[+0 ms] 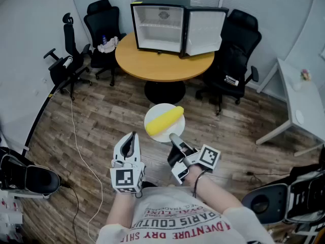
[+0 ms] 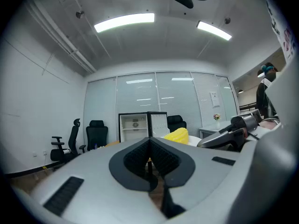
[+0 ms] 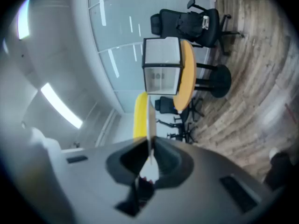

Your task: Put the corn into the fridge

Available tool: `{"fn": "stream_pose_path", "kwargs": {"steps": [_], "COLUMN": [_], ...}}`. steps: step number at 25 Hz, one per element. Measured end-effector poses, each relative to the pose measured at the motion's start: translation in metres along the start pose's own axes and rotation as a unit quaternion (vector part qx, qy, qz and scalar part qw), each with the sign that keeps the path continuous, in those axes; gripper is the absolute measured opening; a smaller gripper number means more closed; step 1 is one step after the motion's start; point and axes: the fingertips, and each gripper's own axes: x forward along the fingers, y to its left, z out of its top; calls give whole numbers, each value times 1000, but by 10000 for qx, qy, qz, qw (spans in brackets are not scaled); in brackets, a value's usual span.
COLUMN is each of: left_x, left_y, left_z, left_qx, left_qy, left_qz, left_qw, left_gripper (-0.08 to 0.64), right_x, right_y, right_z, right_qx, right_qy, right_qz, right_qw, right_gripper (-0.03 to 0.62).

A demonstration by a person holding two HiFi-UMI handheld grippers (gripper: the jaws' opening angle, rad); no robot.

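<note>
A yellow corn cob (image 1: pixel 164 121) lies on a white plate (image 1: pixel 152 117) that I carry in the air over the wooden floor. My right gripper (image 1: pixel 174 139) is shut on the plate's near rim. Its own view shows the plate (image 3: pixel 150 125) edge-on between the pads, with the corn (image 3: pixel 139 115) beside it. My left gripper (image 1: pixel 133 138) is shut and empty, level, to the left of the plate; the corn (image 2: pixel 176 135) shows just beyond its tips. The small black fridge (image 1: pixel 167 24) stands on the round table (image 1: pixel 162 62) ahead with its door (image 1: pixel 205 32) swung open.
Black office chairs (image 1: pixel 104 32) ring the round table, another chair (image 1: pixel 236 55) on its right. A white desk (image 1: pixel 299 103) stands at the right. A cable (image 1: pixel 76 146) runs over the floor on the left. Black chair bases (image 1: pixel 28 177) sit near my feet on both sides.
</note>
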Motion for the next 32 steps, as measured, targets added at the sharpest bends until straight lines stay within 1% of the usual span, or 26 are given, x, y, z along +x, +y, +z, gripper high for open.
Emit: {"fn": "stream_pose_path", "kwargs": {"steps": [6,11,13,17,20,26,29,32], "left_x": [6,6,6,14,20,41,60,84], "left_y": [1,2,2,-1,0,23,36,59], "left_z": [-7,-6,-7,-11,-14,-23,-31,-38], "left_qx": [-59,-71,-80,-73,-52,-131,-165,-228], "left_qy": [26,-73,-77,65,147,214,275,327], "left_qz": [3,43,40,43,82,165,74,-51], "left_qw": [10000,9999,9999,9999,9998,9995,9995,9992], "left_gripper": [29,29,29,29,29,29,29,29], "right_x": [3,4,4,7,12,42,62,90], "right_y": [-3,-3,-3,-5,-11,-13,-15,-18], "right_z": [2,1,1,10,18,25,28,34], "right_qx": [11,-170,-159,-33,-23,-384,-401,-350], "right_qy": [57,169,157,120,110,218,181,68], "right_qz": [52,41,43,63,12,-64,-141,-191], "right_qw": [10000,9997,9997,9999,9999,9990,9989,9992], "right_gripper": [49,48,46,44,43,40,38,38]}}
